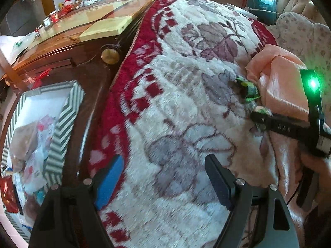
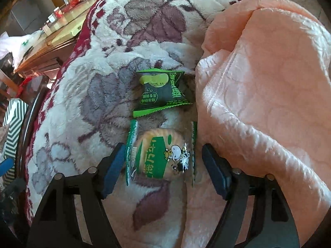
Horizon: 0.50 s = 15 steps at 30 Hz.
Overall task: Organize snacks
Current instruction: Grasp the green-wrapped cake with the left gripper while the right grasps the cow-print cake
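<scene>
Two wrapped snacks lie on a fluffy white, red and mauve floral blanket. A round cake in a clear and green wrapper with a cartoon cow sits between the open fingers of my right gripper, which stand apart on either side of it. A dark green packet lies just beyond it. In the left wrist view the green packet shows small at the right, with the right gripper's finger by it. My left gripper is open and empty over the blanket.
A green-and-white striped box holding several snack packets sits at the left on a dark wooden table. A peach blanket is bunched up right of the snacks.
</scene>
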Motion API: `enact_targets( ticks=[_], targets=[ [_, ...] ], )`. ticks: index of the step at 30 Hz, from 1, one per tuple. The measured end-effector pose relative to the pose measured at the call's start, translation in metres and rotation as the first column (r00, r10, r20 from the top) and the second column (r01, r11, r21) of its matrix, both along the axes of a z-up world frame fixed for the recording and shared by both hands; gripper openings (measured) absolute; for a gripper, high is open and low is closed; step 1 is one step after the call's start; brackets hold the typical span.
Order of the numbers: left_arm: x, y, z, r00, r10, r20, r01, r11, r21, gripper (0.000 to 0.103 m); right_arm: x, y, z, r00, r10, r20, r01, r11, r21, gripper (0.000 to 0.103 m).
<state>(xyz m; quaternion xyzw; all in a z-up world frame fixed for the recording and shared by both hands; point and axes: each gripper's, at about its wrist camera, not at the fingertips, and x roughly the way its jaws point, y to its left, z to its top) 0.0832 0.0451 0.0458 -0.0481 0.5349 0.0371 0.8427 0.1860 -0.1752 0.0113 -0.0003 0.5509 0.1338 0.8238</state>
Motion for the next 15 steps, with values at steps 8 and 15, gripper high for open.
enact_targets(
  ticks=[8, 15],
  targets=[
    [0.052, -0.035, -0.005, 0.999, -0.031, -0.01, 0.03, 0.997, -0.066, 0.083, -0.023, -0.008, 0.003, 0.999, 0.052, -0.002, -0.052, 0.999, -0.006, 0.057],
    [0.106, -0.072, -0.019, 0.998, -0.033, -0.059, 0.024, 0.99, -0.138, 0.083, -0.033, -0.021, -0.001, 0.999, 0.053, -0.01, -0.053, 0.998, 0.039, 0.057]
  ],
)
